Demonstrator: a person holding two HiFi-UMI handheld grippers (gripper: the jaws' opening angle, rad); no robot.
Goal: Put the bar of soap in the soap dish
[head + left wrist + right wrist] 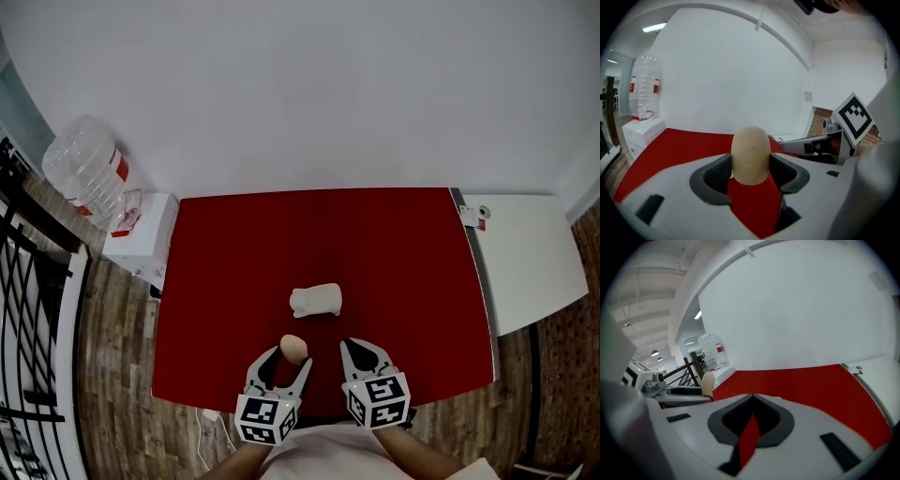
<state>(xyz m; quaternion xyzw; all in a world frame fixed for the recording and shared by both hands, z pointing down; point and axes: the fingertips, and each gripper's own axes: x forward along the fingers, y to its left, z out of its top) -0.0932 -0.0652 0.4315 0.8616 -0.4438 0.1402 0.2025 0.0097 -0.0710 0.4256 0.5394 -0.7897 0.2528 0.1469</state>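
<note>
Item: bar of soap (750, 154), beige, oval, standing on end, clamped between the dark pads of the left claw (751, 169), whose jaws are closed only as far as the soap's width allows; the soap's rounded top rises above the jaw tips. Item: right claw (751, 426), just beside the left claw on its right, jaws drawn together with only a thin sliver of red showing between them, nothing held. Item: soap dish (316, 300), pale cream, lying on the red table (394, 253) ahead of both claws, nearer the left claw's tip and clear of the soap. Item: water bottle (86, 169), clear, on a white stand (141, 239), well off to the left of the left claw, beyond the table edge.
</note>
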